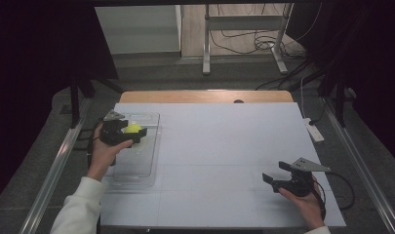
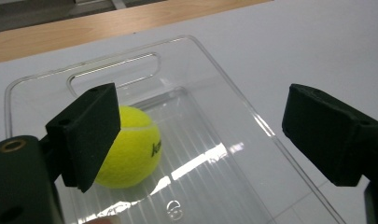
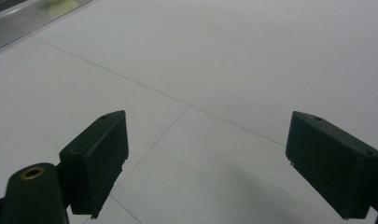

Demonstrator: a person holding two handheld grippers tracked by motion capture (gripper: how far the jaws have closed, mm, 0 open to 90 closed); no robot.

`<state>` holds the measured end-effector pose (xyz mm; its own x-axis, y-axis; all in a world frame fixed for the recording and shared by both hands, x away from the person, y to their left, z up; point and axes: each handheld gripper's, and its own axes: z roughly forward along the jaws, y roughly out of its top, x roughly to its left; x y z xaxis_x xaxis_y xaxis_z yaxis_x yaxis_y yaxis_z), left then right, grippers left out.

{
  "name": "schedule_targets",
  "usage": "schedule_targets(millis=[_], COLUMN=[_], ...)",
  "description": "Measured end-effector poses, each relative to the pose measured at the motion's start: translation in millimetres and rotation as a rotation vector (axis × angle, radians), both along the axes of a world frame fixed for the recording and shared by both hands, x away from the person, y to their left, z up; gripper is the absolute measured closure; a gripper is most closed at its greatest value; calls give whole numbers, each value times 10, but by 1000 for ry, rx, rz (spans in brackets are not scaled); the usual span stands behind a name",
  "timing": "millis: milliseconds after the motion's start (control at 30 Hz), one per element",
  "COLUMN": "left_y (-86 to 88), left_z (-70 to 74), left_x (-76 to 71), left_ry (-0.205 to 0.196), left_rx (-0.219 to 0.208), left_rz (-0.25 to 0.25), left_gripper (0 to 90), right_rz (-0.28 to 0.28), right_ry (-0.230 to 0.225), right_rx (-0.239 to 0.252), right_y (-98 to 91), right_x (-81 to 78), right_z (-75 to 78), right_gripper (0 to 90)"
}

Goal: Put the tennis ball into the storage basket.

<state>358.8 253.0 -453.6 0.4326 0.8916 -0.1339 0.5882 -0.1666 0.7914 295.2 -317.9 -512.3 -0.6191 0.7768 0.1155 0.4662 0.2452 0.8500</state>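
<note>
In the high view, a clear plastic tray (image 1: pixel 136 165) is seen lying at the left side of the white table (image 1: pixel 224 146), with a yellow tennis ball (image 1: pixel 133 128) resting in its far end. The left gripper (image 1: pixel 136 134) is being held over that end of the tray, just beside the ball, its jaws spread. The right gripper (image 1: pixel 275 173) is being held low over bare tabletop near the right front corner, well apart from the tray, its 2 jaws also parted. Cables and metal stand legs (image 1: pixel 205 44) are visible on the floor beyond the table.

In the left gripper view, the tennis ball (image 2: pixel 133 151) is partly hidden by the left jaw; the tray's handle slot (image 2: pixel 114 74) is showing behind it. The jaws are standing wide, gripping nothing.

In the right gripper view, the jaws are held wide apart over the seamed tabletop (image 3: pixel 214 70).
</note>
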Motion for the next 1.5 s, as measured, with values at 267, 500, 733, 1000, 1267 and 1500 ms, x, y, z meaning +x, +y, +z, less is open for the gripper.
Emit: schedule_targets(millis=[267,500,733,1000,1267,1500], left_y=[-46,-62,-90,-114,-191,-195], left_z=[38,26,29,-44,-157,-224], left_x=[-212,-390,-543,-691,-867,-1025], left_ry=[-15,-36,-53,-56,-48,-47], left_rx=[-35,-50,-56,-74,-66,-70], left_rz=[-28,-49,-75,-103,-137,-122], left_gripper=[126,124,124,124,126,129], right_rz=[0,7,7,-5,-23,-16], right_ry=[2,2,4,-1,-4,-5], right_rx=[6,11,11,3,3,5], right_y=[-14,6,-10,-32,-69,-56], right_x=[7,32,7,-57,-114,-95], right_z=[-5,-9,-3,11,29,26], right_gripper=[131,132,132,132,132,131])
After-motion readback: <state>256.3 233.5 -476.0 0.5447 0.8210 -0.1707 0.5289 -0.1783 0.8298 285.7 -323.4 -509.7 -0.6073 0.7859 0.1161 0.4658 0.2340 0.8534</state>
